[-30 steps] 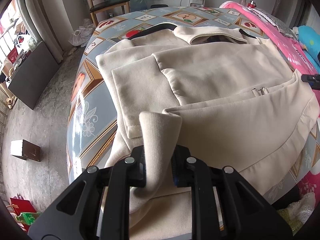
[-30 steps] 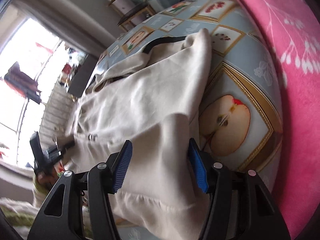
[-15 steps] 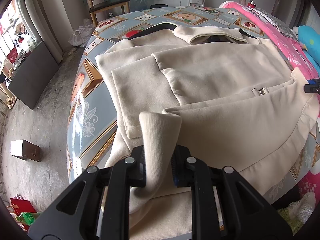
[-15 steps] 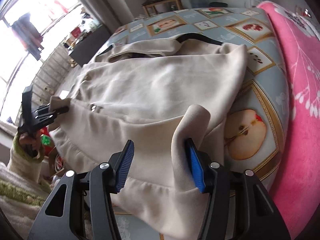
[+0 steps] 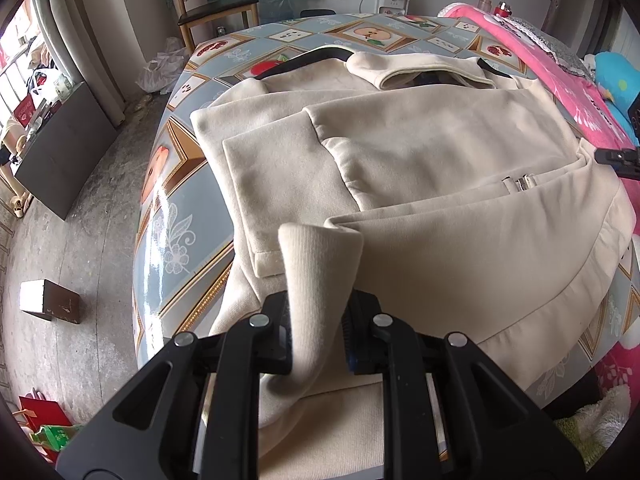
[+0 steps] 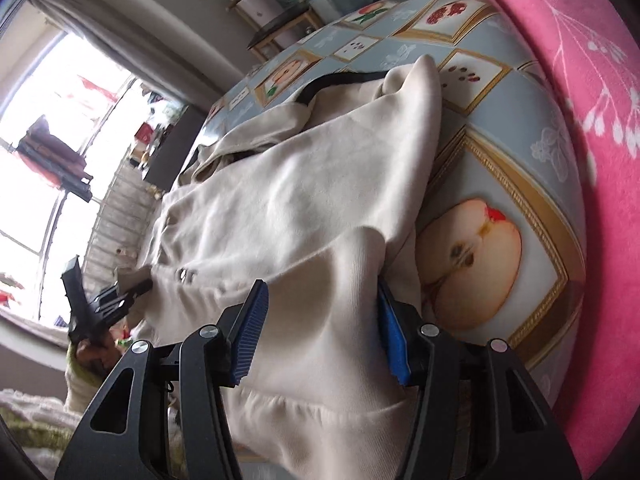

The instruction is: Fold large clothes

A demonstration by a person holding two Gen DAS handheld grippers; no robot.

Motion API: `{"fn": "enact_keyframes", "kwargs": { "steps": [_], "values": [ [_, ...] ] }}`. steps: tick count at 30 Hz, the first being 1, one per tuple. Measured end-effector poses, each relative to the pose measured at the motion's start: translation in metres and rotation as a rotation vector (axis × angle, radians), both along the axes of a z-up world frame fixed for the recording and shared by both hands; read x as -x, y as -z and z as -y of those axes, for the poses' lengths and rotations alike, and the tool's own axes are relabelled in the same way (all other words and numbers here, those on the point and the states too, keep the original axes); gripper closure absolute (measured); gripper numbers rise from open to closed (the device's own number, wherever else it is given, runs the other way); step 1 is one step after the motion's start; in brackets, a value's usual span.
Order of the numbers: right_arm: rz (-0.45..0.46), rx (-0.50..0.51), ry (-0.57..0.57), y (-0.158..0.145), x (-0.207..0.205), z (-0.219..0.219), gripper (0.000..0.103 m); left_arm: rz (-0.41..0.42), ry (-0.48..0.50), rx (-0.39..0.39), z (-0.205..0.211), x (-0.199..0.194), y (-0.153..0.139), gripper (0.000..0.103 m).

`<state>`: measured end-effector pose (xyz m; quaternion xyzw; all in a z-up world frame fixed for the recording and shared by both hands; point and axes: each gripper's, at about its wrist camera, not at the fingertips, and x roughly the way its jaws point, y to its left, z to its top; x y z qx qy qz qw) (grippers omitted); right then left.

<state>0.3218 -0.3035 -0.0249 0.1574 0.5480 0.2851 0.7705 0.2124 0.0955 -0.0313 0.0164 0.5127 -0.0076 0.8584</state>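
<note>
A cream jacket [image 5: 420, 168] lies spread on the fruit-print table [image 5: 172, 216], collar at the far end. At the near left corner my left gripper [image 5: 316, 320] is shut on a ribbed strip of its hem, which stands up between the pads. In the right wrist view the jacket [image 6: 304, 192] bunches into a thick hump at its near right corner. My right gripper [image 6: 320, 320] is shut on that hump, jaws half wide and blue pads against the cloth. The left gripper [image 6: 108, 300] shows at that view's left edge, the right gripper [image 5: 616, 156] at the other view's right edge.
A pink blanket [image 6: 580, 60] borders the table on the right, with a blue plush toy [image 5: 612, 76] on it. A wooden chair [image 5: 216, 8] stands past the far end. On the floor to the left are a dark cabinet [image 5: 64, 148] and a small brown box [image 5: 48, 300].
The right gripper's jaws narrowed slightly on the cloth; its view swung upright half a second ago, then tilted back. The left gripper and its strip of hem have not moved.
</note>
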Motion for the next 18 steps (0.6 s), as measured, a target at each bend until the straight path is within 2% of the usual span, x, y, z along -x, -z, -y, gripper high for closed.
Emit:
{"fn": "enact_keyframes", "kwargs": {
  "steps": [2, 4, 6, 8, 9, 10, 11, 16, 18],
  "values": [
    [-0.003, 0.019, -0.038, -0.003, 0.007, 0.001, 0.051, 0.001, 0.0, 0.002, 0.0, 0.0, 0.0, 0.086],
    [0.001, 0.089, -0.036, -0.004, 0.01, 0.002, 0.051, 0.0, -0.001, 0.0, 0.0, 0.0, 0.0, 0.086],
    [-0.007, 0.121, -0.021, -0.002, 0.011, 0.003, 0.061, 0.001, -0.003, 0.0, 0.0, 0.0, 0.0, 0.086],
    [0.006, 0.195, -0.019, -0.002, 0.015, -0.004, 0.073, 0.003, -0.002, -0.004, 0.0, 0.001, -0.001, 0.086],
    [0.028, 0.242, -0.023, -0.003, 0.02, -0.011, 0.076, 0.003, -0.001, -0.004, 0.0, 0.001, -0.001, 0.086],
    [0.053, 0.288, -0.02, -0.006, 0.024, -0.017, 0.085, 0.004, -0.001, -0.005, 0.0, 0.001, -0.001, 0.086],
    [0.076, 0.327, -0.016, -0.009, 0.029, -0.022, 0.09, 0.005, 0.0, -0.007, 0.001, 0.001, -0.001, 0.086],
    [0.287, 0.557, 0.042, -0.048, 0.073, -0.054, 0.094, 0.036, 0.001, -0.004, -0.002, 0.005, -0.007, 0.086],
    [0.356, 0.616, 0.072, -0.062, 0.089, -0.061, 0.095, 0.053, 0.004, -0.008, -0.002, 0.009, -0.012, 0.086]
  ]
}}
